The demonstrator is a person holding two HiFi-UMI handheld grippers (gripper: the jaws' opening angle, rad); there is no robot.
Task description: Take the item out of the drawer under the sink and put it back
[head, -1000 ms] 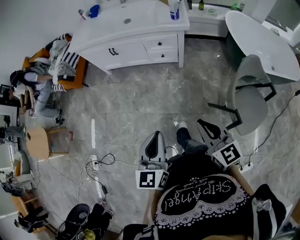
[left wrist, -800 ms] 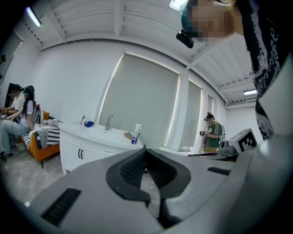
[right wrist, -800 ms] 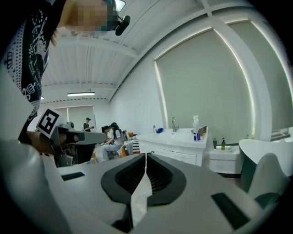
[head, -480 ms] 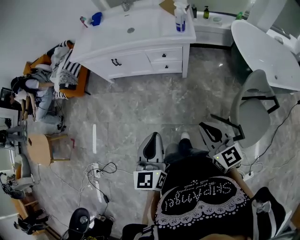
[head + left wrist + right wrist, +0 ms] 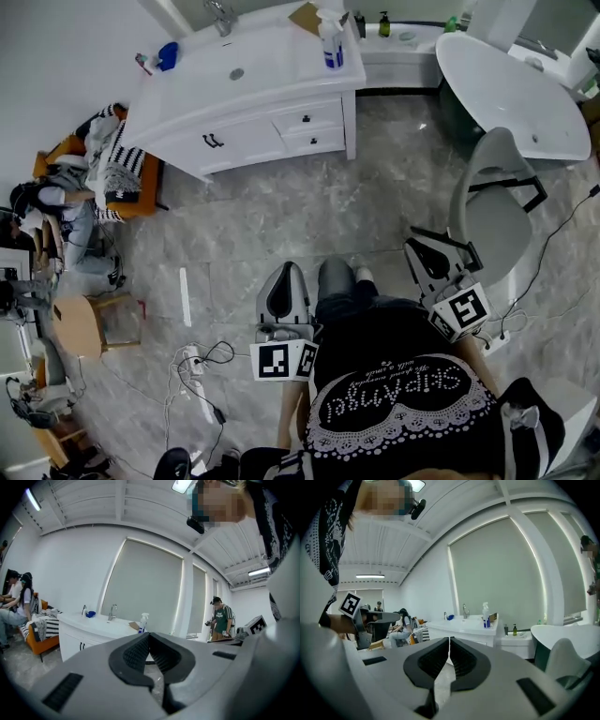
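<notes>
The white sink vanity stands at the far side of the marble floor, its two small drawers shut below the counter. Both grippers hover well short of it, over the floor in front of the person's body. My left gripper is shut with nothing in it. The right gripper is also shut and empty. In the left gripper view the closed left gripper points toward the vanity. In the right gripper view the right gripper points at the vanity. No drawer item is visible.
A spray bottle stands on the counter. A grey chair and a white round table are on the right. People sit on an orange sofa at left. Cables and a wooden stool lie behind left.
The person has stepped toward the vanity, which now sits further left in the head view. Both grippers travelled along with the body and stay shut.
</notes>
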